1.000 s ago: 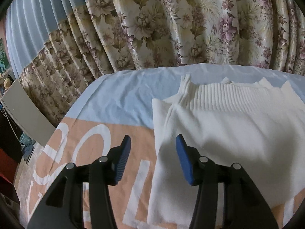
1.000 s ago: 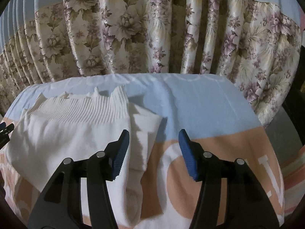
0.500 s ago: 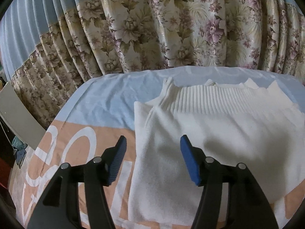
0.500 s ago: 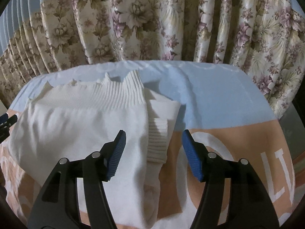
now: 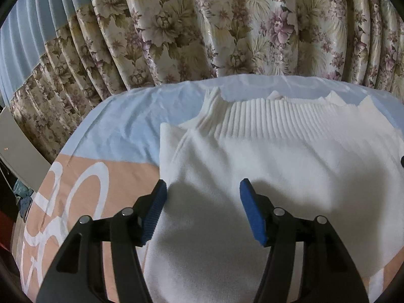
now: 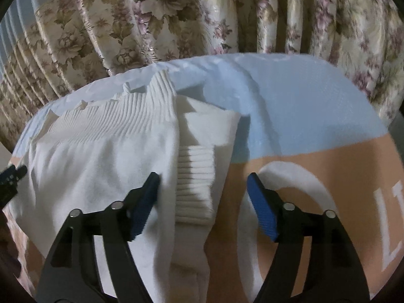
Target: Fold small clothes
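Two grippers over one white knit sweater (image 5: 265,166), which lies flat on a cloth-covered surface (image 5: 121,136) (pale blue at the far side, peach with big white lettering nearer; can't tell what is under it). Floral curtain (image 5: 227,25) hangs behind. Left gripper (image 5: 203,210) is above the sweater's left edge: jaws spread and not pressing on anything, left blue pad over the cloth just beside the hem line, right pad over the knit. Ribbed band (image 5: 277,123) runs along the far edge. Right gripper (image 6: 203,205) hangs over the sweater's right edge, jaws opening, nothing pinched; a folded sleeve with ribbed cuff (image 6: 195,192) sits below the gap. Its left pad is over the knit body, right pad over a white letter on the peach cloth.
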`<state>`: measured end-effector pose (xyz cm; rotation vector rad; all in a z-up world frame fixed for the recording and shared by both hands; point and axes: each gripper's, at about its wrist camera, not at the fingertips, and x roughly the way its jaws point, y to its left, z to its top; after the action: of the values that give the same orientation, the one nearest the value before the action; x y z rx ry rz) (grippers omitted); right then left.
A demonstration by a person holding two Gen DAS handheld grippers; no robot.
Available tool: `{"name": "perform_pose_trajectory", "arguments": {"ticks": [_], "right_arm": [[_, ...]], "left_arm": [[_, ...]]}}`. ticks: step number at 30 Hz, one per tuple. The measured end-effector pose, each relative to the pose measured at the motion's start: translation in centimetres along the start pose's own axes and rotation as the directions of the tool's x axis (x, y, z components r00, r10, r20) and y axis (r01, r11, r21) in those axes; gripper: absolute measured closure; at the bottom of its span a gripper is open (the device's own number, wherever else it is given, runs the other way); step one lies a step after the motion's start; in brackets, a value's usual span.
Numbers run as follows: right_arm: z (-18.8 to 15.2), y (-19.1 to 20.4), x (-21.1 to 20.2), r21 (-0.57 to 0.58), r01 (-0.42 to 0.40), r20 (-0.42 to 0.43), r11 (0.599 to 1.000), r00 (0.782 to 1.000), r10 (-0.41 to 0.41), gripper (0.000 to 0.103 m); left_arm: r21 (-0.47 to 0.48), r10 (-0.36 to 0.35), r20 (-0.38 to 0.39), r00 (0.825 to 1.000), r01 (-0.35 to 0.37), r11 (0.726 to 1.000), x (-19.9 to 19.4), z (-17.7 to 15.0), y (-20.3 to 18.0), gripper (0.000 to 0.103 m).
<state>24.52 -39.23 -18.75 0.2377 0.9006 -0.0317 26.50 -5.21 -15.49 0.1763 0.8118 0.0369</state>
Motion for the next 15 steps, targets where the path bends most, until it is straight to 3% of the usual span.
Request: {"name": "perform_pose_trajectory", "arguments": {"ticks": [5, 15], "right_arm": [[0.0, -0.3, 0.1, 0.016, -0.034, -0.007, 0.999, 0.999, 0.034, 0.030], [0.4, 1.2, 0.0, 0.014, -0.090, -0.031, 0.996, 0.995, 0.091, 0.073]], "left_arm": [[0.005, 0.001, -0.001, 1.000, -0.001, 1.000, 0.3, -0.4, -0.1, 0.040], [0.017, -0.047, 0.025, 0.999, 0.046, 0.999, -1.7, -0.8, -1.2, 0.039]]}}
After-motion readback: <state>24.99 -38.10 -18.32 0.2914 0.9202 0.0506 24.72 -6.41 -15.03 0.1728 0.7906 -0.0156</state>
